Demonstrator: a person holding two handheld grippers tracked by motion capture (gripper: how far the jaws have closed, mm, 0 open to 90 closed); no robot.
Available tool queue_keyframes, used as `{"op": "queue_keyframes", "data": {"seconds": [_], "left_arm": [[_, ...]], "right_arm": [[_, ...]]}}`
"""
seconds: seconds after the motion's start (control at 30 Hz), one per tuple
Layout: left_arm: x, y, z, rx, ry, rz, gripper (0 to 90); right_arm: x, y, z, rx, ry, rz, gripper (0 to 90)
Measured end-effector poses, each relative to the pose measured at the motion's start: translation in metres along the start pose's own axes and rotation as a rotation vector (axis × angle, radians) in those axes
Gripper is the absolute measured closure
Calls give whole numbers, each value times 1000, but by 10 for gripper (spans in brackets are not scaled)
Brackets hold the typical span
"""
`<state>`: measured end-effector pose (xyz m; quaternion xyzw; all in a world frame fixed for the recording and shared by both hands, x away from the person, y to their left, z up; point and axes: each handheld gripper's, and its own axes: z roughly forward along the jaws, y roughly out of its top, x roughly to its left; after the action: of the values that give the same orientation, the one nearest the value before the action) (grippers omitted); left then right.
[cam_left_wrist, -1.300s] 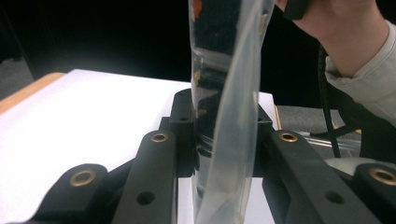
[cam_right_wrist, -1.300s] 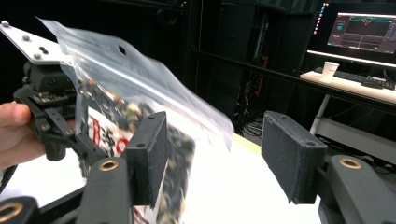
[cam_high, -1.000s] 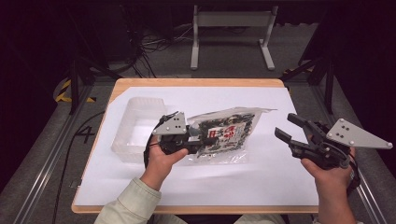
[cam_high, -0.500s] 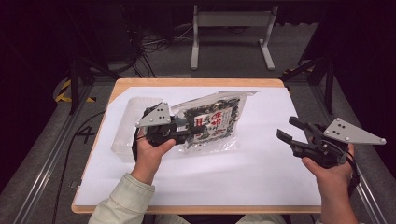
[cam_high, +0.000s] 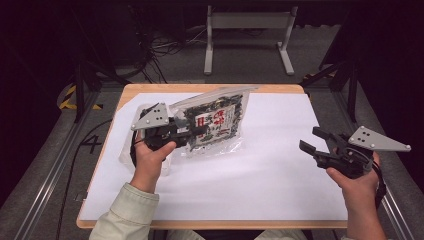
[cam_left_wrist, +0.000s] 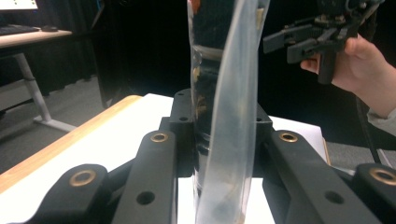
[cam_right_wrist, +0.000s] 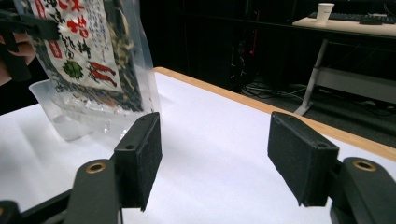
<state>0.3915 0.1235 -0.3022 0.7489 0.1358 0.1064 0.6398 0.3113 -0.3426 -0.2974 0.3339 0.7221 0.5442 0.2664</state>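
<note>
The left gripper (cam_high: 192, 133) has its jaws closed on the edge of a clear plastic bag (cam_high: 215, 120) of dark dried food with a red-and-white printed label, and holds it lifted off the white sheet (cam_high: 260, 165) that covers the table, tilted up with its far end highest. In the left gripper view the bag (cam_left_wrist: 224, 116) runs edge-on straight up between the two black jaws, pinched flat there. Taking the bag as the landmark: a clear plastic tub (cam_high: 131, 150) sits just beside and below it on the person's left, partly hidden by the left hand (cam_high: 150, 155), and the right gripper (cam_high: 312, 142) hangs well apart from it to the right, above the sheet, jaws spread wide and holding nothing (its pads (cam_right_wrist: 144, 158) stand far apart in the right gripper view, with the bag (cam_right_wrist: 88, 60) beyond them). The bag looks light and floppy: thin, glossy film that probably slips easily and bends wherever it is not supported, with loose, likely brittle contents that would shift or crush under a hard squeeze. The safest hold seems to be a flat, empty margin or sealed edge, as now, not the filled middle; a second grip on the opposite edge would stop it swinging.
</note>
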Motion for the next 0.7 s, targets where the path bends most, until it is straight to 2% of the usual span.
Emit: {"op": "queue_keyframes", "data": {"seconds": [0.17, 0.47, 0.57, 0.7], "left_arm": [[6, 0, -10, -10, 33, -1, 725], [12, 1, -27, -37, 70, 4, 724], [12, 1, -33, -28, 109, 19, 724], [14, 1, -38, -30, 122, 14, 724]], "right_arm": [[-3, -3, 4, 8, 13, 15, 360], [-10, -9, 6, 21, 5, 34, 364], [-13, -11, 6, 27, 11, 40, 371], [-14, -13, 9, 40, 13, 41, 379]]}}
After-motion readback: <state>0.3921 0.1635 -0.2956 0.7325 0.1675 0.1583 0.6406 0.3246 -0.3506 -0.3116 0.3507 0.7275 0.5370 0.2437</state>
